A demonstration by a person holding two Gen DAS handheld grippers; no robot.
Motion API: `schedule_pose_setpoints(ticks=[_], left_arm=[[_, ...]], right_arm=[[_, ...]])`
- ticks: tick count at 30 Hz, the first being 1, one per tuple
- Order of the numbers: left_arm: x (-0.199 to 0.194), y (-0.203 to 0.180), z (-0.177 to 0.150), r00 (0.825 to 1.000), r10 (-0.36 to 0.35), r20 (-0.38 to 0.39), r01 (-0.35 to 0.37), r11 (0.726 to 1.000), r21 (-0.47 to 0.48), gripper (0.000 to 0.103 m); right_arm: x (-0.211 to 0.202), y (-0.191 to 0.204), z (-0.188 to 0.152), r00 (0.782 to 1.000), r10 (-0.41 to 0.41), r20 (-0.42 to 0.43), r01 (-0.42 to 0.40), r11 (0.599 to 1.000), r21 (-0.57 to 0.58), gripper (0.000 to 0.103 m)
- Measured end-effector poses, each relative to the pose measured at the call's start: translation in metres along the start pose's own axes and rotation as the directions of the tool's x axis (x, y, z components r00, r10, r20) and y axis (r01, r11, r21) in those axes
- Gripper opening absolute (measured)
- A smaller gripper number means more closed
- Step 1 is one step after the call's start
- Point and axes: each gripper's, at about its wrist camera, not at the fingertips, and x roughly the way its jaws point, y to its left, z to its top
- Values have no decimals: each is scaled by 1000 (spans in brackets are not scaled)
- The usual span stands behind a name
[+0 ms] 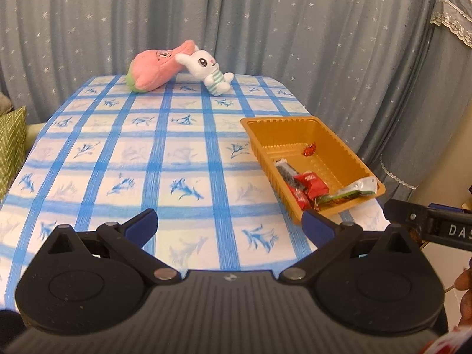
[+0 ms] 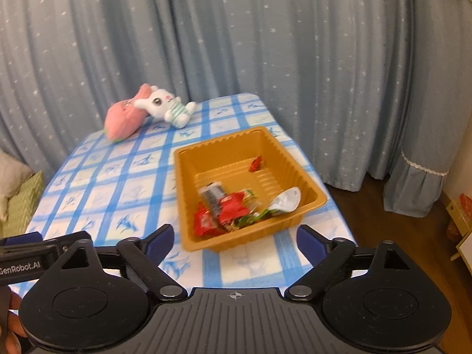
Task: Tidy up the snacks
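- Left wrist view: left gripper (image 1: 230, 221), black with blue finger pads, jaws spread wide, nothing between them; only blue-and-white checked tablecloth (image 1: 141, 153) under the gap.
- Landmark: gold ribbed plastic tray (image 1: 351, 159), on the cloth at the table's right edge.
- Tray sits ahead and to the right of the left gripper; its near corner is just past the right blue fingertip (image 1: 312, 221), contact unclear.
- Snacks in the tray: red wrapped packets (image 1: 312, 184) and a grey-black bar (image 1: 284, 172) piled at the near-left side, white-green wrapper (image 1: 358, 187) against the near-right wall, small red foil candy (image 1: 309, 149) alone toward the far wall.
- Right wrist view: right gripper (image 2: 234, 237), same build, jaws apart and empty; the tray's near wall (image 2: 236, 240) is directly ahead, between the two fingertips but beyond them, not touched.
- No snacks on the cloth outside the tray in either view.
- Beyond the tray's far-left side: pink plush peach (image 1: 153, 69) with white plush rabbit (image 1: 209, 69) leaning on it, well apart from the tray.
- Behind the tray: grey-blue star-print curtain (image 1: 295, 29).
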Motion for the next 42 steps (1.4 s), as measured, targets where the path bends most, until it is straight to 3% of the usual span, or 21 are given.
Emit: schedule_pose_setpoints(ticks=[17,25,42], left_arm=[[-70,-1,-29,1000,22,-4,-22,1000,-8,103],[-100,-6,-33,999,32,34,-32,999,-5,103],[-116,-8,-36,997,32,66,-33,999,12,103]], right_arm=[[-65,30,-25,999,-32,9,33,997,-68,93],[-89,33,-37,999,-32,10,33,996,-81,93],[-111,39,-41,999,-23,37,26,996,-82,93]])
